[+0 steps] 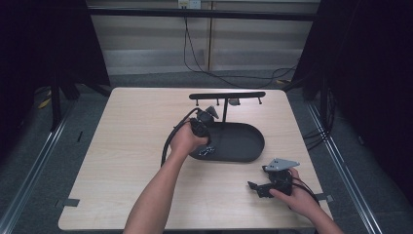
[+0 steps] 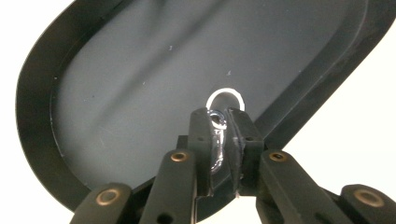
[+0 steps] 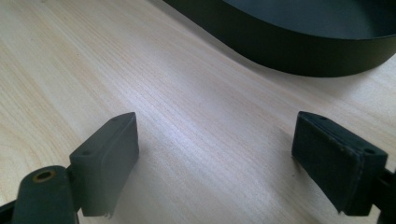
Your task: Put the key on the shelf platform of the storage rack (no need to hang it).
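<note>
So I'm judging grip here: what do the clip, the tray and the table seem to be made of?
Clip: looks like polished metal, silvery with bright glints, held between the left gripper's jaws.
Tray: matte black, smooth with soft sheen; painted metal or plastic, can't tell which.
Table: pale wood or wood-look laminate, with visible grain.

tray (image 1: 243, 146) mid-table | rack (image 1: 226, 95) behind tray | key ring (image 2: 219, 135) in tray, left end

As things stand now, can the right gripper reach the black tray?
Probably yes. The right gripper is open over bare table, and nothing lies between it and the black tray. The left gripper works at the tray's other end.
</note>
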### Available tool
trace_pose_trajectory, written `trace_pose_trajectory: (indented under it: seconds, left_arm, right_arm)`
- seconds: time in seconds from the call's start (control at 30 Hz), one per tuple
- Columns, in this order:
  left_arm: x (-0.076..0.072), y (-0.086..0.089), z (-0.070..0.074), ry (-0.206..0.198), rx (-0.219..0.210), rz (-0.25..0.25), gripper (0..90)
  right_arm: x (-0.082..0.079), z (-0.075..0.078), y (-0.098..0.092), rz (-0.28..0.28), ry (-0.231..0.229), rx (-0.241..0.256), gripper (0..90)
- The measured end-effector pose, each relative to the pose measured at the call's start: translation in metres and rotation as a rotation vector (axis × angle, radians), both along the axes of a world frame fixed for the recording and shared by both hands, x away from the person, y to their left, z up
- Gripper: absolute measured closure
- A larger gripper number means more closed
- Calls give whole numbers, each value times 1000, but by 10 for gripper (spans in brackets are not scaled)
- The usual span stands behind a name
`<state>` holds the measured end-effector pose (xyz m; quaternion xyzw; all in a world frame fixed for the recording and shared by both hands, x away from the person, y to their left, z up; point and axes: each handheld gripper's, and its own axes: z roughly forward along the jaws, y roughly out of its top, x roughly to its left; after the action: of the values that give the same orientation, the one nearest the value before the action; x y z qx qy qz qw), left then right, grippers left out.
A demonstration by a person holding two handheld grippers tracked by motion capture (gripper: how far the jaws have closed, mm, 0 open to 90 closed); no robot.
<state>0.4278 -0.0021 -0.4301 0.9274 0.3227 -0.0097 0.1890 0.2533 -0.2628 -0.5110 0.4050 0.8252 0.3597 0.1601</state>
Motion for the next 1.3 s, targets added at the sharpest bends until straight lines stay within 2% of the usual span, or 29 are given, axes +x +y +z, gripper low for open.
trace_pose_trajectory:
  seconds: [0.23, 0.37, 0.47, 0.67, 0.87, 0.93, 1.3]
  left_arm:
    - [-3, 2, 1, -13, -23, 7, 704]
    - [-4, 3, 2, -11, -43, 12, 641]
    - [-5, 4, 4, -8, -43, 8, 598]
    - [-9, 6, 6, -17, -67, 11, 538]
    - [-11, 7, 8, -36, -75, -1, 411]
    - [-13, 7, 9, -41, -74, -17, 407]
    - [-21, 14, 15, -52, -98, -25, 358]
  right_arm:
    - [0, 0, 0, -1, 0, -1, 142]
    - [0, 0, 0, 0, 0, 1, 142]
    - [0, 0, 0, 0, 1, 0, 142]
    - [0, 0, 0, 0, 0, 1, 142]
    - [0, 0, 0, -1, 1, -1, 142]
    - [0, 0, 0, -1, 1, 0, 143]
    - [0, 0, 0, 2, 2, 1, 142]
